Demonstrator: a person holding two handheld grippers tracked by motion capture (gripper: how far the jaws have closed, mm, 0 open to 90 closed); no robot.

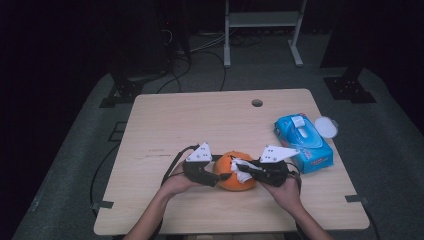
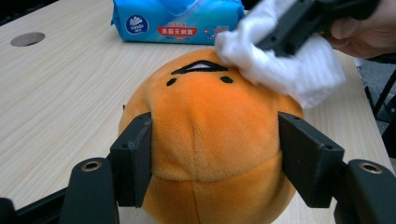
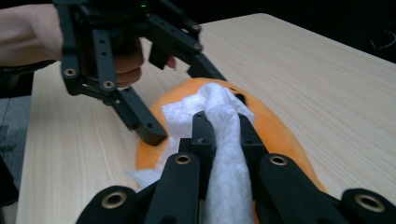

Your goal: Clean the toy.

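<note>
The left gripper clasps the orange plush, seemingly firmly, while the right gripper presses a pinched tissue onto it.

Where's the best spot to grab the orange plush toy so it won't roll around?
Probably across the orange plush toy's round middle, from behind its face, as the left gripper does: the sides bulge widest there, and the face stays free for the white wipe in the right gripper.

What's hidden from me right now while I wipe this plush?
- Plush toy underside: left gripper view, cut off by the bottom edge.
- Its face: high view, covered by the white wipe.
- Wipes pack small print: too small, high view.
- Wipe's lower end: right gripper view, behind right tongs.
</note>
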